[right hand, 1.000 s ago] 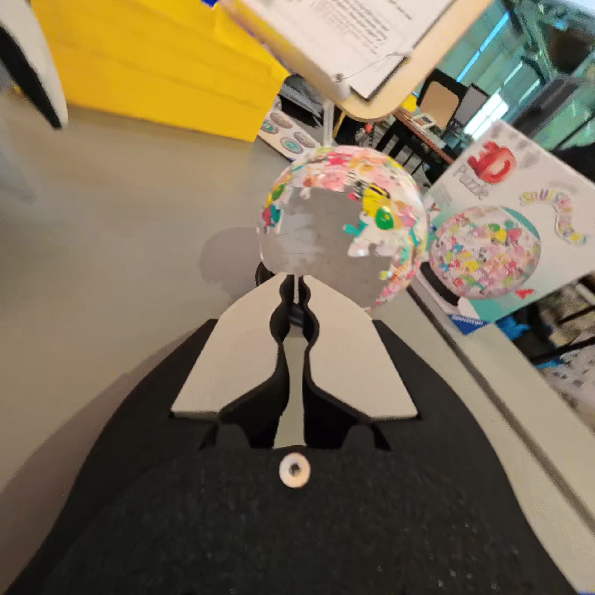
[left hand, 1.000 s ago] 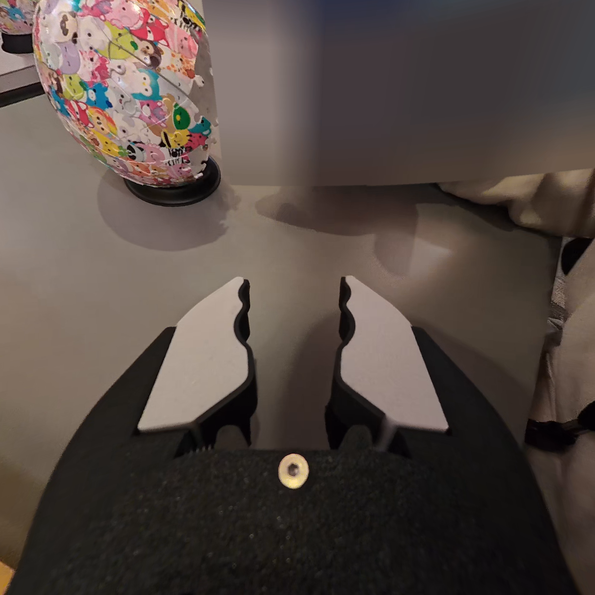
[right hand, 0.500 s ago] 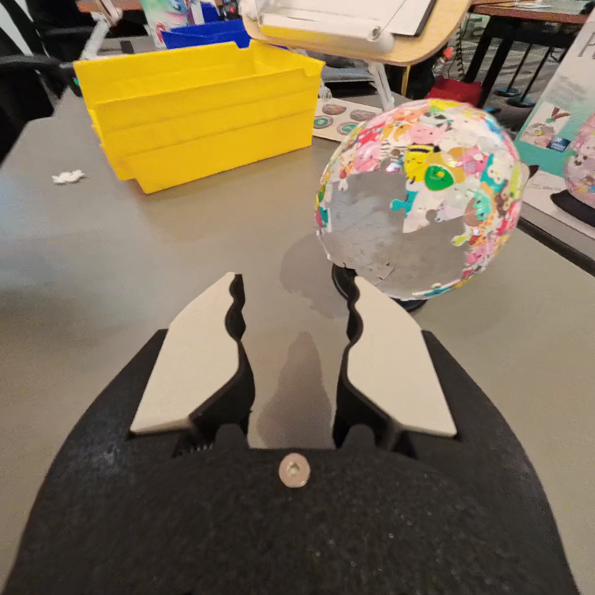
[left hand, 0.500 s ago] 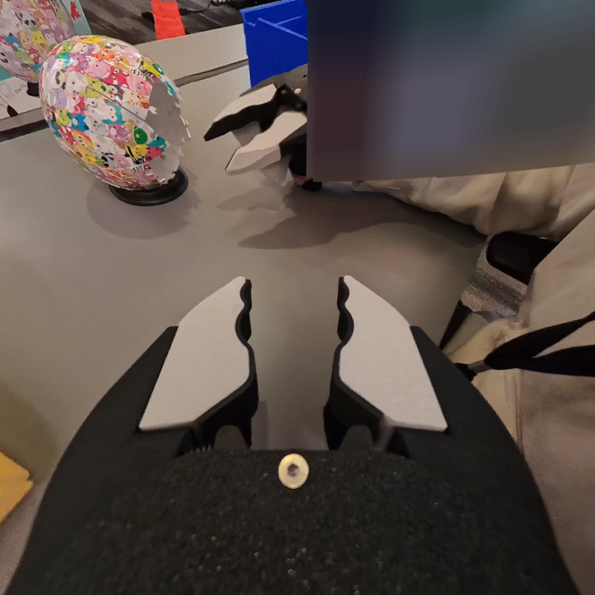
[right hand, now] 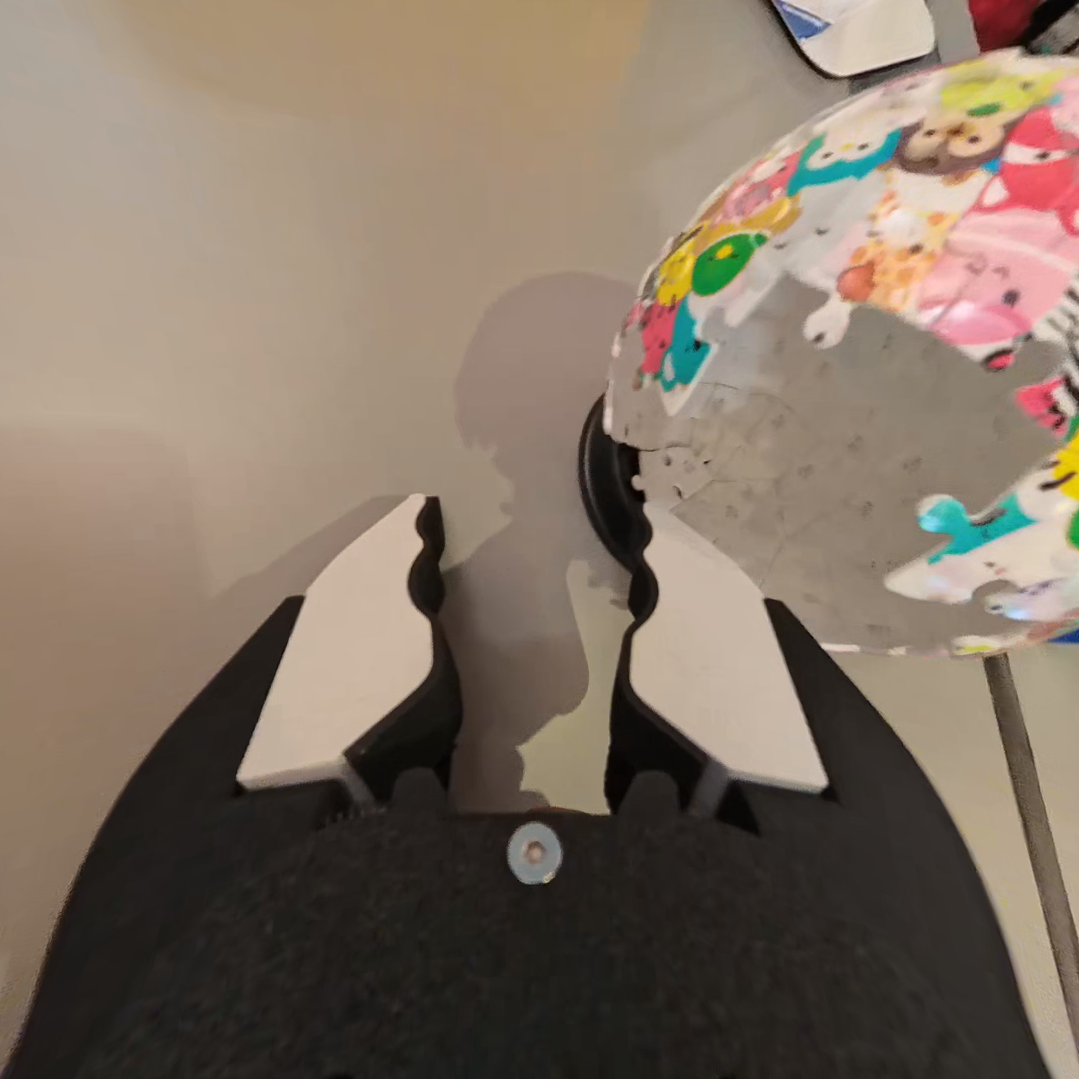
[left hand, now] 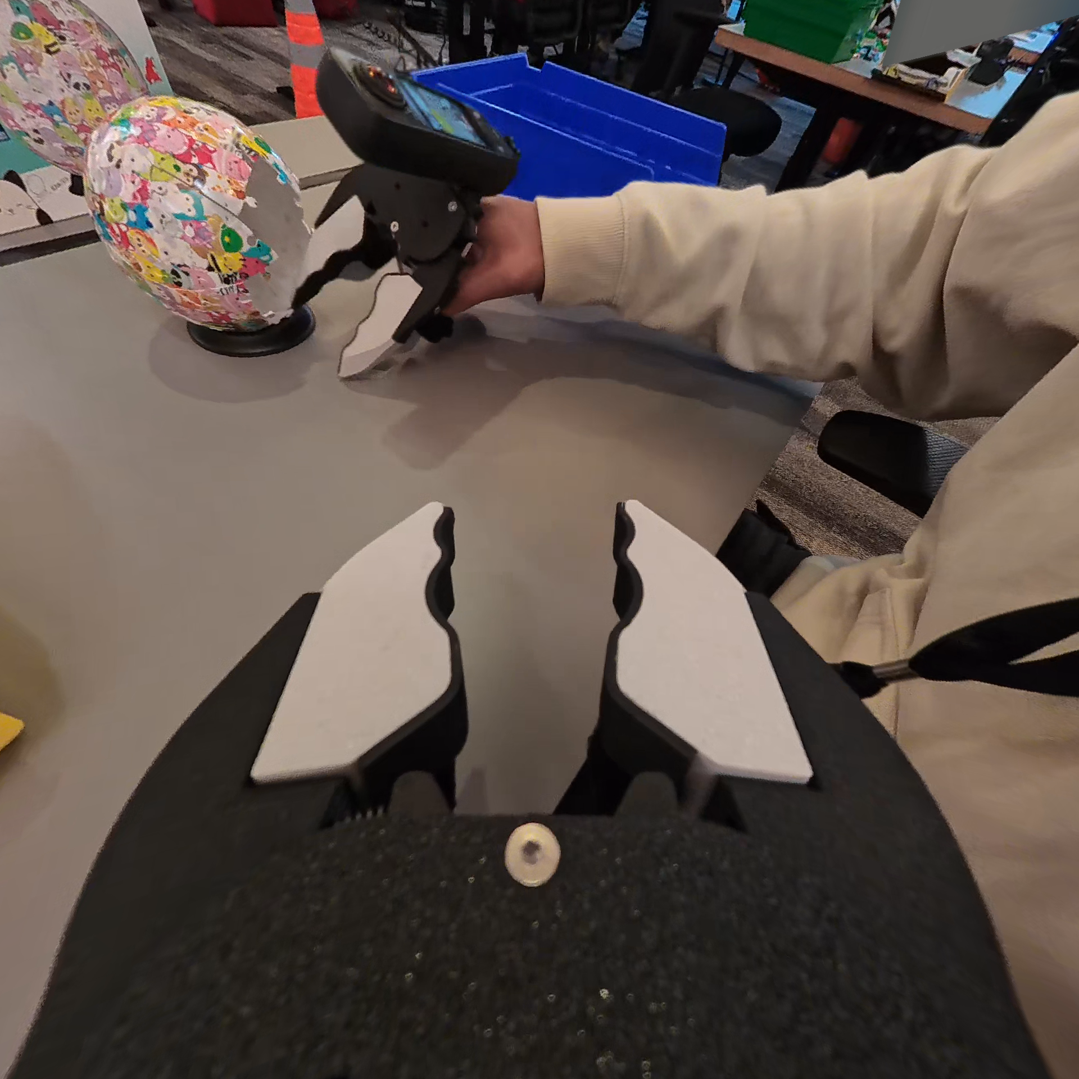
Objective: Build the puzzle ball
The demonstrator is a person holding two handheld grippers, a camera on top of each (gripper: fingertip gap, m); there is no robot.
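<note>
The puzzle ball is a colourful cartoon-printed sphere with a jagged opening that shows its grey inside. It stands on a black ring stand on the grey table. In the right wrist view the ball fills the upper right, with the stand under it. My right gripper is open and empty, tips low by the stand; it shows in the left wrist view too, just right of the ball. My left gripper is open and empty over bare table, well back from the ball.
A blue bin stands behind the right gripper. The puzzle's box stands at the far left. A cream sleeve reaches across from the right. A yellow bin corner shows at the left edge. The table's edge runs along the right. My right fingertips sit around 30 centimetres from my left ones.
The right gripper has opened and moved in close to the ball's base, tipping downward. The left gripper has drawn back from the ball, still open.
</note>
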